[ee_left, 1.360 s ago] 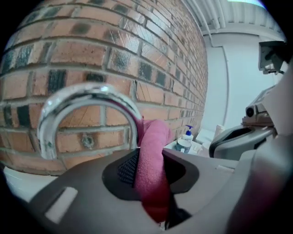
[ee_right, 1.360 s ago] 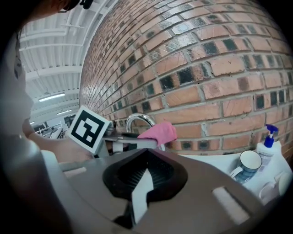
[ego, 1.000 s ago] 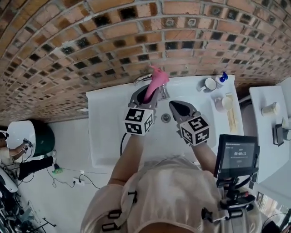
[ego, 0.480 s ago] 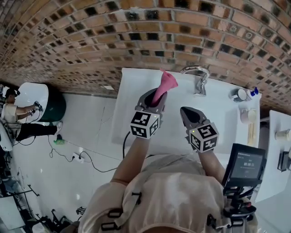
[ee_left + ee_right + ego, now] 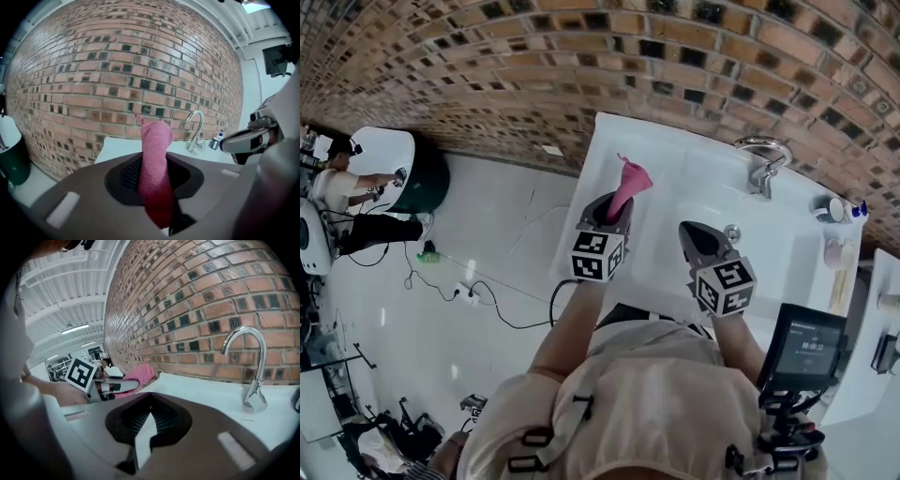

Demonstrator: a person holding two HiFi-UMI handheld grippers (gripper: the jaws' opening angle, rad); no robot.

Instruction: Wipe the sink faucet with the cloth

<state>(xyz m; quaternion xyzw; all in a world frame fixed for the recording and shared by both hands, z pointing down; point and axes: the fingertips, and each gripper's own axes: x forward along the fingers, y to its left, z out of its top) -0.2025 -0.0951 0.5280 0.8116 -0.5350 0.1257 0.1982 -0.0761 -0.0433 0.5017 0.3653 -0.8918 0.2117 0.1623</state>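
My left gripper (image 5: 617, 208) is shut on a pink cloth (image 5: 630, 180), which stands up from the jaws over the left part of the white sink (image 5: 684, 178). The left gripper view shows the cloth (image 5: 155, 136) pinched in that gripper (image 5: 152, 161). The chrome faucet (image 5: 764, 159) stands off to the right, apart from the cloth, and shows again in the left gripper view (image 5: 197, 131). My right gripper (image 5: 692, 234) hangs over the basin, shut and empty. Its own view shows its jaws (image 5: 149, 399) together, the faucet (image 5: 251, 362) at the right and the cloth (image 5: 140, 373) at the left.
A brick wall (image 5: 581, 56) backs the sink. A cup (image 5: 834, 208) and a blue-capped bottle (image 5: 860, 211) sit on the sink's right end. The drain (image 5: 731, 232) lies beside my right gripper. A screen (image 5: 806, 352) stands low right. On the floor at left are a green bin (image 5: 412, 173), cables (image 5: 469, 291) and a person (image 5: 347, 187).
Both grippers have moved left, away from the faucet. The cloth was up at the faucet a second ago and is now over the sink's left part, still held.
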